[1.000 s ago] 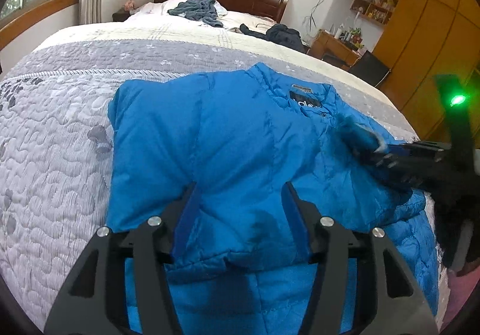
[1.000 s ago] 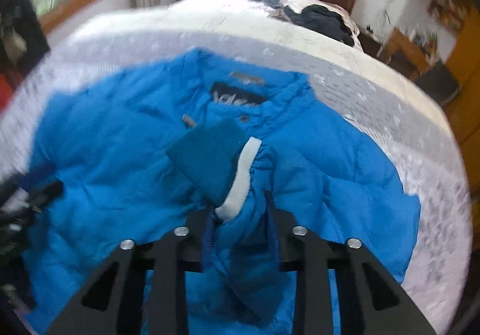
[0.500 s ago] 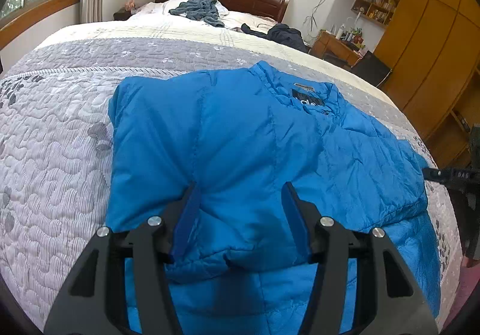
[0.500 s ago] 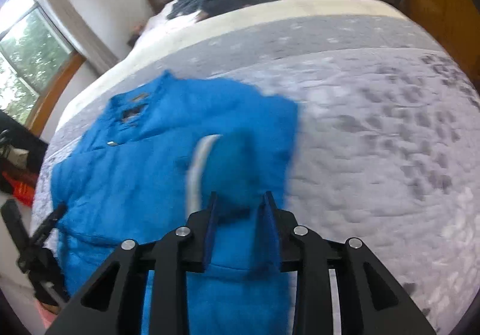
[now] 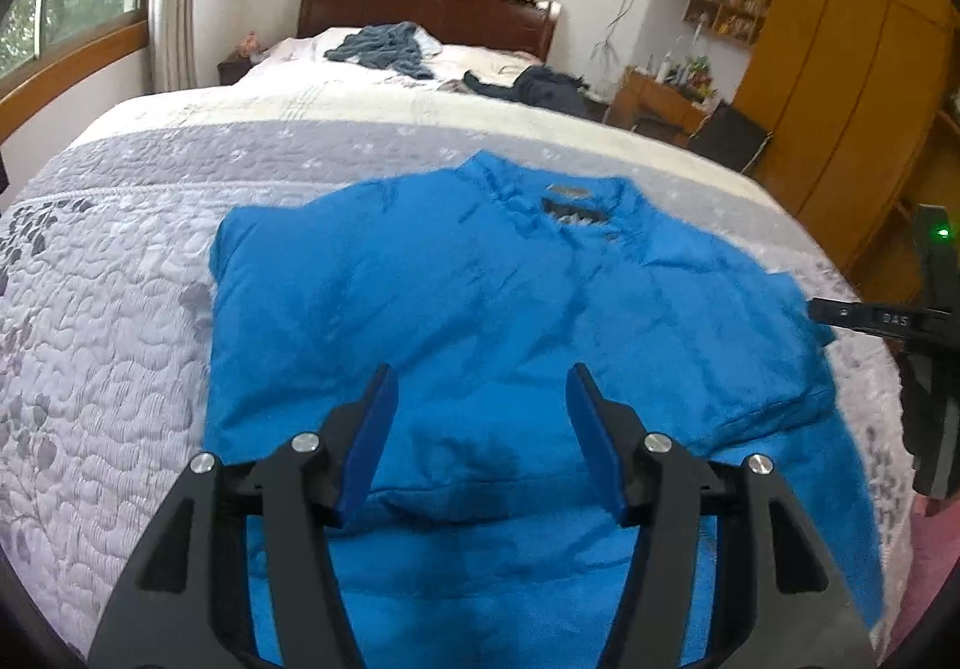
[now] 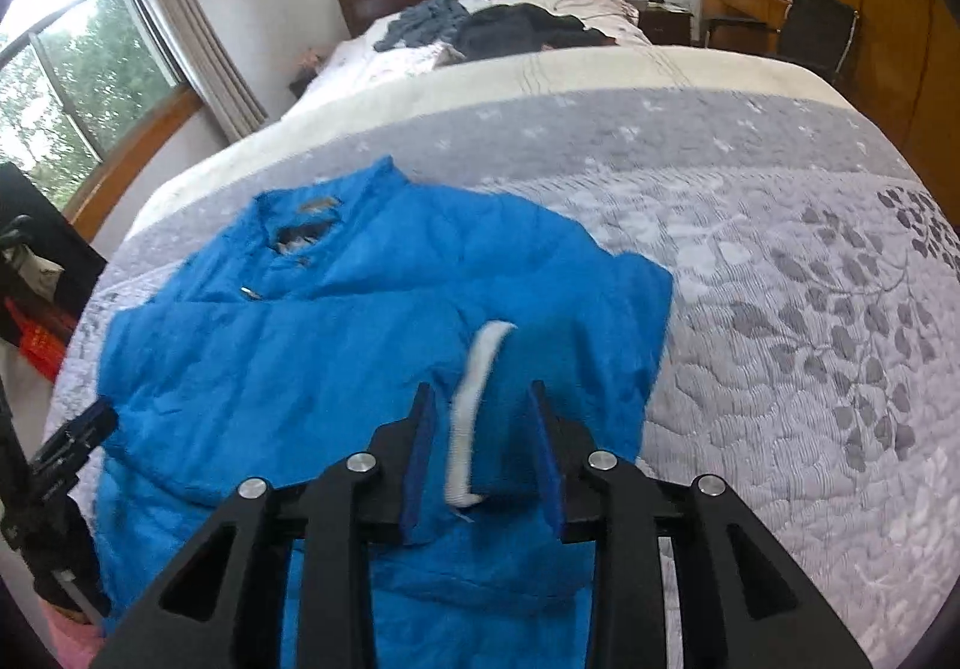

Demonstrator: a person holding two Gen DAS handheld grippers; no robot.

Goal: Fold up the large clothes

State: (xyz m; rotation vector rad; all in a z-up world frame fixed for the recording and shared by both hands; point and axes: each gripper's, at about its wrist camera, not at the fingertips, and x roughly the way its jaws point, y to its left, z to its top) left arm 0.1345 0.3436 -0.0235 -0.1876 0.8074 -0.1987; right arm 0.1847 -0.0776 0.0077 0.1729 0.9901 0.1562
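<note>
Right claw [image 6: 483, 462]: we read it part spread, sleeve cuff [image 6: 480, 399] between fingers, grip unclear; sleeve likely being laid across chest.
Left claw [image 5: 480, 441]: spread, empty, hovering level over hem.
Blue jacket [image 5: 480, 309]: flat, front up, collar away, at bed [image 5: 108, 339] near edge.
Dark clothes [image 5: 540, 90]: bed's far end.

Black tool [image 5: 480, 429], blue pads [image 5: 367, 438], silver screws
</note>
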